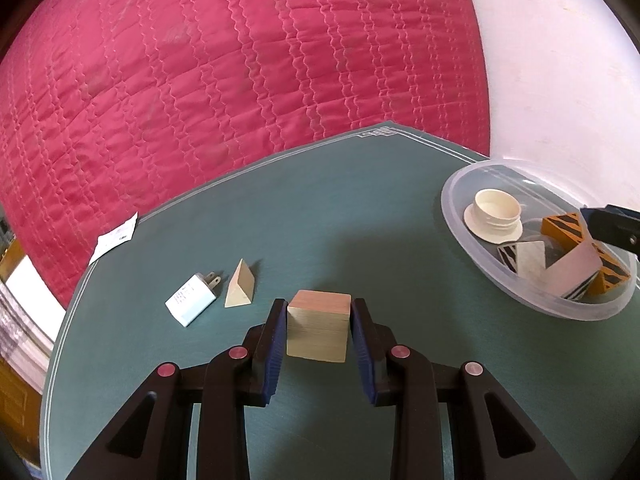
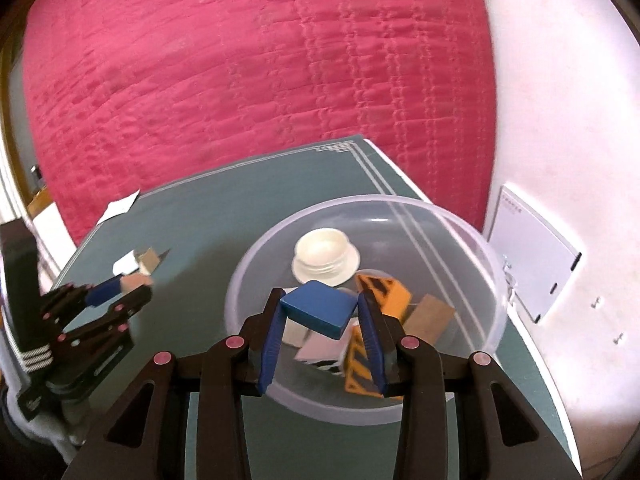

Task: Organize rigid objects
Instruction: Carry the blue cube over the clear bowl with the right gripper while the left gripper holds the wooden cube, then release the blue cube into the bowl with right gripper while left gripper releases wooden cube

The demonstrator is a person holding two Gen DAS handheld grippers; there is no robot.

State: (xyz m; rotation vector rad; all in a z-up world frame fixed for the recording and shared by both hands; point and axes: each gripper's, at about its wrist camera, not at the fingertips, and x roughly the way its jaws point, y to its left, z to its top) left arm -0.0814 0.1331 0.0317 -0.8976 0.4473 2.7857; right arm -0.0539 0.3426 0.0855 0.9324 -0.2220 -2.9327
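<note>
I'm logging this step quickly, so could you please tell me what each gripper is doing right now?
Left gripper: shut on the wooden cube.
Right gripper: shut on the blue block, above the clear plastic bowl.

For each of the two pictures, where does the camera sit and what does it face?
Left wrist: on the left gripper, looking down over its wooden cube at the green mat.
Right wrist: on the right gripper, looking down over its blue block into the plastic bowl.
Shared: bowl, mat, white cap.

Left tool clamped on a wooden cube; right tool, tilted downward, apparently grips a blue block.
</note>
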